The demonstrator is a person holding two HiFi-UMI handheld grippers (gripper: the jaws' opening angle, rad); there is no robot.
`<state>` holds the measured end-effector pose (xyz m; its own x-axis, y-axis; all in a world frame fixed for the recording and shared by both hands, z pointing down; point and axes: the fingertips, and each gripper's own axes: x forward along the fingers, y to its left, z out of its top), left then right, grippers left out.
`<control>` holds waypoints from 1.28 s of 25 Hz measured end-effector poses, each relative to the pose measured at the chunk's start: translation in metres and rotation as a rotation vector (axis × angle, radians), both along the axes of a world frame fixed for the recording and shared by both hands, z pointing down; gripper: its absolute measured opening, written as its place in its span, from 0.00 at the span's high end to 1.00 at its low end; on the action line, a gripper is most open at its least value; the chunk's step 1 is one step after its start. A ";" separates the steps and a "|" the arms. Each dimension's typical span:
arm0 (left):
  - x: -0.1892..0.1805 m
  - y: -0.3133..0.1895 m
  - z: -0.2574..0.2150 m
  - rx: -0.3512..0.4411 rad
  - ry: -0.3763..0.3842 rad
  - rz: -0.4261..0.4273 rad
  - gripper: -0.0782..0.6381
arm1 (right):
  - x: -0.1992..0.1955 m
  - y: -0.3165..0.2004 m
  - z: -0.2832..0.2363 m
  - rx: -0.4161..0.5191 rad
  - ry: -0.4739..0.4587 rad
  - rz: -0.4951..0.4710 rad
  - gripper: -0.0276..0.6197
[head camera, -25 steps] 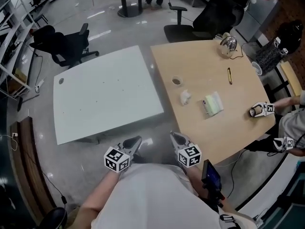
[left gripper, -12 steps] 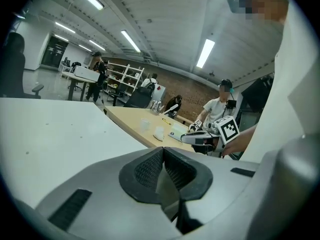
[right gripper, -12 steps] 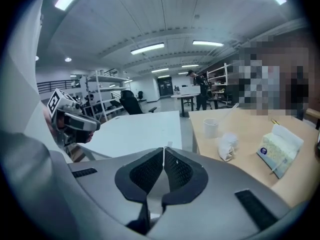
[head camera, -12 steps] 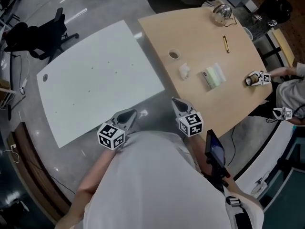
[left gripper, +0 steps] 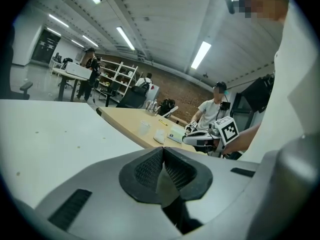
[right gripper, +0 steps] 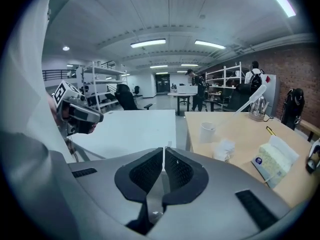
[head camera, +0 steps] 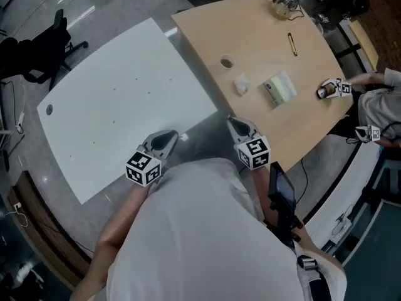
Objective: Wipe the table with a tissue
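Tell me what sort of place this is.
Probably an open-plan office or lab workspace. What shows it: a black wheeled office chair, white metal shelving racks in the background, and long ceiling strip lights overhead.

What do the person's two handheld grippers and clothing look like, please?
Both the left gripper and the right gripper have smooth grey bodies that taper to two jaws lined with black ribbed pads. Each carries a white cube printed with black square markers. No cables show on either. The person wears a white shirt.
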<state>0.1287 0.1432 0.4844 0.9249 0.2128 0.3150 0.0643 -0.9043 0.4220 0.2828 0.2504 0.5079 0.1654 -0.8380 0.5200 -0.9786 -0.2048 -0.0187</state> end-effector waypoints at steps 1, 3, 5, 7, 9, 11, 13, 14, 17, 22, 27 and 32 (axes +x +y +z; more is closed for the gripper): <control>0.001 -0.002 0.002 -0.003 -0.005 -0.002 0.87 | 0.005 0.001 0.003 -0.014 0.008 0.004 0.93; 0.003 -0.004 0.004 -0.009 -0.011 -0.004 0.87 | 0.018 0.004 0.009 -0.042 0.017 0.028 0.93; 0.008 -0.006 0.005 -0.014 -0.017 -0.005 0.87 | 0.032 0.006 0.016 -0.069 0.020 0.053 0.93; 0.014 -0.009 0.006 -0.016 -0.026 -0.010 0.87 | 0.046 0.006 0.023 -0.100 0.026 0.063 0.93; 0.022 -0.013 0.005 -0.019 -0.030 -0.017 0.87 | 0.060 0.003 0.029 -0.125 0.034 0.062 0.93; 0.033 -0.017 0.004 -0.017 -0.033 -0.022 0.87 | 0.072 -0.002 0.033 -0.137 0.041 0.053 0.93; 0.044 -0.021 0.003 -0.015 -0.036 -0.026 0.87 | 0.085 -0.007 0.039 -0.163 0.048 0.041 0.92; 0.049 -0.023 0.003 -0.014 -0.038 -0.029 0.87 | 0.090 -0.008 0.044 -0.185 0.051 0.035 0.89; 0.062 -0.027 0.001 -0.012 -0.043 -0.038 0.87 | 0.104 -0.013 0.054 -0.235 0.072 0.024 0.70; 0.072 -0.037 0.003 -0.018 -0.063 -0.071 0.87 | 0.126 -0.026 0.066 -0.262 0.102 0.014 0.70; 0.075 -0.043 0.009 -0.022 -0.090 -0.097 0.87 | 0.152 -0.033 0.077 -0.322 0.145 0.044 0.70; 0.078 -0.046 0.009 -0.025 -0.108 -0.117 0.87 | 0.166 -0.034 0.093 -0.351 0.122 0.062 0.65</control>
